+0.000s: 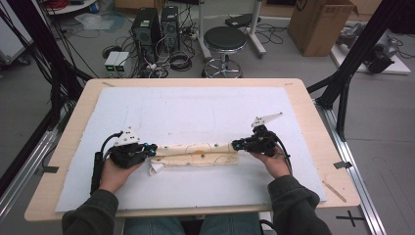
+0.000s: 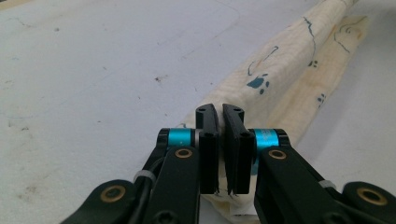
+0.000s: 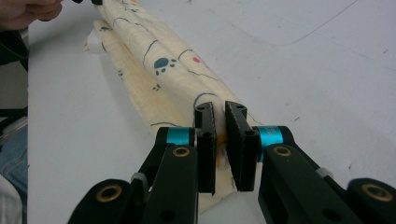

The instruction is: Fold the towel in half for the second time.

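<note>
The cream-coloured cloth with blue paw prints and thin line drawings point(image 1: 198, 154) lies rolled and folded into a long, narrow bundle, level across the near middle of the surface in the high view. It rests on the pale grey mat point(image 1: 195, 112) that covers most of the light wooden surface point(image 1: 313, 112). A loose flap of the cloth turns out at the bundle's left end, toward 7 o'clock.

The left tongs point(image 1: 152, 149) meet the bundle's left end, coming in from 9 o'clock. In the left gripper view the left tongs point(image 2: 219, 122) have their black jaws pressed nearly together on a pinch of the cloth point(image 2: 285, 79), and the rest of the bundle runs away toward 1 o'clock.

The right tongs point(image 1: 236, 145) hold the opposite end, coming in from 3 o'clock. In the right gripper view the right tongs point(image 3: 220, 116) are likewise closed on a thin fold of the cloth point(image 3: 159, 65), with the bundle stretching off toward 11 o'clock, where the person's other hand point(image 3: 25, 11) shows at the far end.

The bundle thus spans the gap between the two tongs, each end pinched, its length lying flat on the mat.
</note>
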A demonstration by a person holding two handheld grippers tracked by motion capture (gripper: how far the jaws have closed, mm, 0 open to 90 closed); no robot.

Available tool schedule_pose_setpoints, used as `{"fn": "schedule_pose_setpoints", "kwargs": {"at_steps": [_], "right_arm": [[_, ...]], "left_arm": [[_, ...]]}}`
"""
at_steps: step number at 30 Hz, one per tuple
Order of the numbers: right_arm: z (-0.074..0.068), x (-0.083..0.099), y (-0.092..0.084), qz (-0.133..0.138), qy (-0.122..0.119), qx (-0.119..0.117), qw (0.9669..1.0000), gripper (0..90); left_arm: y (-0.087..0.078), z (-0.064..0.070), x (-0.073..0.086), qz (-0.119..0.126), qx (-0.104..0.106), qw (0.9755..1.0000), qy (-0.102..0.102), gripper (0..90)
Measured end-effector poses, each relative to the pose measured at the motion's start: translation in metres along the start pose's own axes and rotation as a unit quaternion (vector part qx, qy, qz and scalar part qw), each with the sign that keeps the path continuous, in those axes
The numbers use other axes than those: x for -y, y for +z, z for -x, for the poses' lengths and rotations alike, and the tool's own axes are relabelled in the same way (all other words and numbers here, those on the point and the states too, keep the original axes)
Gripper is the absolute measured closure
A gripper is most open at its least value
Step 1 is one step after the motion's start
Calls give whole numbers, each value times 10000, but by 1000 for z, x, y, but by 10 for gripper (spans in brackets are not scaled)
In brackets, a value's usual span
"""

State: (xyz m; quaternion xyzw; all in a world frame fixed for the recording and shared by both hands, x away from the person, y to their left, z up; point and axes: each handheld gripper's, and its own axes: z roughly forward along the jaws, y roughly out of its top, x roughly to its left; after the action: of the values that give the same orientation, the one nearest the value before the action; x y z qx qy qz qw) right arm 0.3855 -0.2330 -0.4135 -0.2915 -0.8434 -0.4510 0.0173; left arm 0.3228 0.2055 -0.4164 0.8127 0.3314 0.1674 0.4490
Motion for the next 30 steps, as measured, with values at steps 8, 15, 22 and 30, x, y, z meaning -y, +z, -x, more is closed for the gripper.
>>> {"fn": "schedule_pose_setpoints", "kwargs": {"at_steps": [8,15,22,30], "right_arm": [[-4,5,1,-35,-104,-6,9999,824],[-7,12,4,-147,-95,-12,9998,817],[-11,19,5,-233,-106,-32,9997,794],[-15,26,3,-187,-144,-39,9997,688]], "left_arm": [[-1,4,3,-71,-2,10000,65,844],[0,6,12,-155,25,9999,23,838],[0,10,18,-213,87,9997,29,820],[-5,12,21,-151,335,9993,-36,653]]}}
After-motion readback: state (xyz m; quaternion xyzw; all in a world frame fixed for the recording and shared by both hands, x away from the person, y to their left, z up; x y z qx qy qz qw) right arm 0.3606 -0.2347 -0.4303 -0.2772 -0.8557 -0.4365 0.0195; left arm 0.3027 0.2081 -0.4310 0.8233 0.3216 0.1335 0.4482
